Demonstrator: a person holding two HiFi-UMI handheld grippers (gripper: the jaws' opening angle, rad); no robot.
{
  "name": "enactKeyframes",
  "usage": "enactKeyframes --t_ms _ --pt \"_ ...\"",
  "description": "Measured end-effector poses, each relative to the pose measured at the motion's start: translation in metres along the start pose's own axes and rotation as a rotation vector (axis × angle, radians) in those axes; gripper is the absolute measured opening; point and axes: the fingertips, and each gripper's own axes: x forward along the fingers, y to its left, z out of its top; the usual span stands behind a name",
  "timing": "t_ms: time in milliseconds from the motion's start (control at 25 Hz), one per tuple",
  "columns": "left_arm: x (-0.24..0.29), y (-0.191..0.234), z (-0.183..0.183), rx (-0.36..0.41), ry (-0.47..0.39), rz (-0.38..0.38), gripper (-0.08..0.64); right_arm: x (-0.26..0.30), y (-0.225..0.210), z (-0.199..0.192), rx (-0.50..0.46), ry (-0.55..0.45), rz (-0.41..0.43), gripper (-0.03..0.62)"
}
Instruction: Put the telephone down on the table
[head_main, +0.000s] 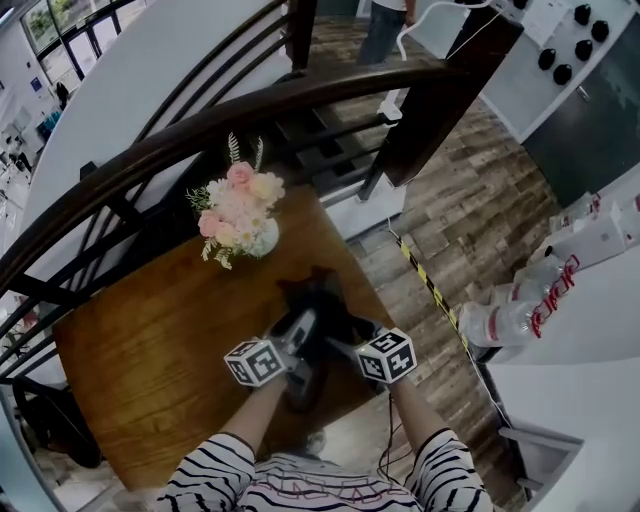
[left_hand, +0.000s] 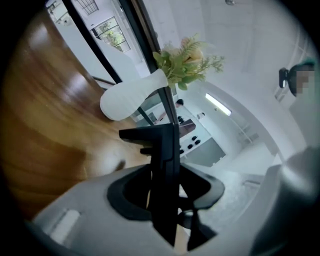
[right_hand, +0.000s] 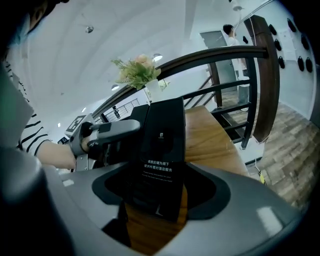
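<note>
The black telephone (head_main: 316, 305) hangs between both grippers, over the near right part of the brown wooden table (head_main: 150, 350). My left gripper (head_main: 303, 338) comes at it from the left and is shut on it; in the left gripper view the telephone (left_hand: 166, 160) shows edge-on between the jaws. My right gripper (head_main: 338, 342) is shut on it from the right. In the right gripper view the telephone (right_hand: 162, 150) shows its flat face with white print, and the left gripper (right_hand: 107, 131) is just behind it. How far the telephone's underside is from the tabletop is hidden.
A white vase of pink flowers (head_main: 240, 215) stands at the table's far side. A dark curved wooden railing (head_main: 300, 100) runs behind the table. To the right are a plank floor with yellow-black tape (head_main: 430, 285) and a white counter with bottles (head_main: 520, 320).
</note>
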Motion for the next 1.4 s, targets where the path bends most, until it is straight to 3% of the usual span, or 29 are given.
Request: enactKeyframes --t_ms 720,1200,1400 --pt "0.034 0.05 0.023 -0.104 -0.043 0.008 0.176 0.041 -0.04 0.022 -0.013 0.052 -0.035 0.304" --pt "0.037 0.057 0.024 -0.107 -0.047 0.011 0.178 0.048 -0.045 0.021 -0.01 0.048 -0.043 0.305" --pt "0.037 0.058 0.023 -0.108 -0.05 0.021 0.183 0.047 -0.046 0.018 0.038 0.035 -0.057 0.311"
